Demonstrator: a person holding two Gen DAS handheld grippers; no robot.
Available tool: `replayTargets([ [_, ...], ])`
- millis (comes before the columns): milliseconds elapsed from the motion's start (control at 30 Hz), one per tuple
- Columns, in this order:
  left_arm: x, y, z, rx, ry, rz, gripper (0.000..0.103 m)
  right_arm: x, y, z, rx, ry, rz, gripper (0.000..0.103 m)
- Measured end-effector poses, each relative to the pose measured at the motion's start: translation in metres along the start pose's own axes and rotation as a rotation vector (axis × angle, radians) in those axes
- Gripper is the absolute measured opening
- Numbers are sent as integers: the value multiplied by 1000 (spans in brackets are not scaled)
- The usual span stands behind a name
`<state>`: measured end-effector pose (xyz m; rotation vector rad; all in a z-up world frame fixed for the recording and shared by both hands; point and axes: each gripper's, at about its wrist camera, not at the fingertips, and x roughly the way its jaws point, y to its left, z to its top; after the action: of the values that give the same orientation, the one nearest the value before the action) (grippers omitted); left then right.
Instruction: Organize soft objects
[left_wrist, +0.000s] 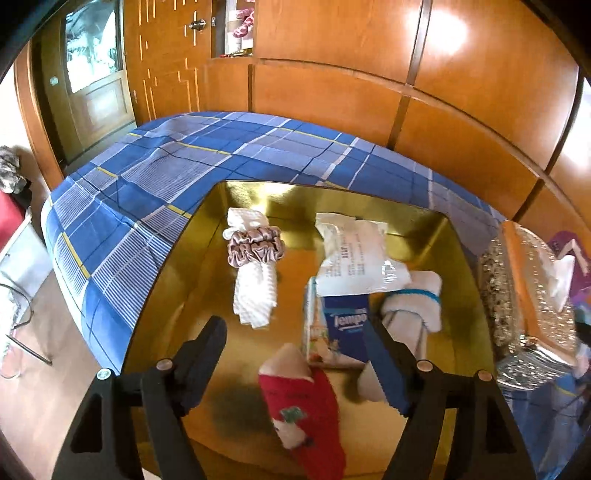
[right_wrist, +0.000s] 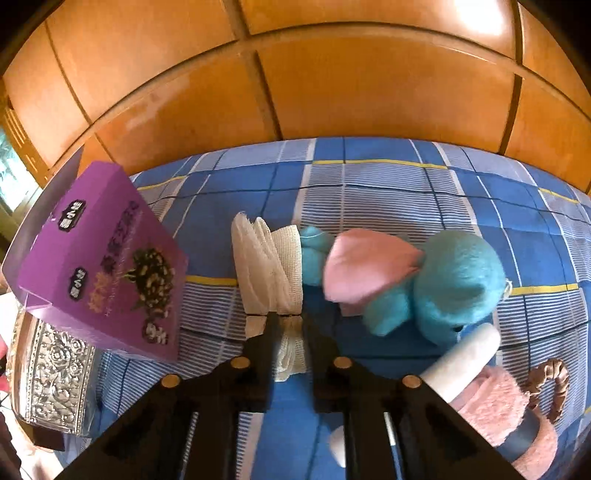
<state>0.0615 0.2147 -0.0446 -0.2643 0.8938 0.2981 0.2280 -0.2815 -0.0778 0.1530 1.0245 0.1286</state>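
Right gripper (right_wrist: 287, 325): jaws nearly closed on a bundle of white gauze cloth (right_wrist: 271, 269), pinched at its waist; the cloth fans out beyond the fingertips and a short tail hangs back between the fingers. The gripper points forward and slightly downward over the bed (right_wrist: 388, 184). Just beyond and to the right of the tips lies a blue plush toy (right_wrist: 458, 284) with a pink fabric piece (right_wrist: 365, 262) across it. Near the right finger's base are a white cylinder (right_wrist: 461, 363) and a pink towel (right_wrist: 495, 410). To the left, a purple box (right_wrist: 99, 266) leans above an embossed silver box (right_wrist: 55, 373).

Left gripper (left_wrist: 295, 332): jaws wide apart, holding nothing, angled down into a gold tray (left_wrist: 173, 280) on the bed. Between the fingers, close in, lies a red sock (left_wrist: 306, 410). Beyond the tips are a white cloth (left_wrist: 255, 295) ringed by a pink scrunchie (left_wrist: 255, 247), a blue tissue pack (left_wrist: 345, 328), a white plastic packet (left_wrist: 354, 254) and a rolled white sock (left_wrist: 413, 302) behind the right finger.
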Motion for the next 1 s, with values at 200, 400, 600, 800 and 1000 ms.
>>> replayTargets([
  [200, -11, 0, -4, -6, -15, -20, 77, 2, 6, 3, 10, 4, 36, 44],
  [400, -19, -9, -10, 55, -42, -12, 77, 26, 21, 9, -49, 68, -22, 48],
  [600, -29, -19, -14, 123, -71, -26, 77, 17, 28, 3, -64, 73, -35, 25],
  [800, -34, -29, -16, 153, -79, -77, 77, -12, 20, 13, -9, 60, -44, 25],
  [1000, -41, -38, -20, 189, -89, -123, 78, -30, 32, 69, -5, 52, -146, 25],
])
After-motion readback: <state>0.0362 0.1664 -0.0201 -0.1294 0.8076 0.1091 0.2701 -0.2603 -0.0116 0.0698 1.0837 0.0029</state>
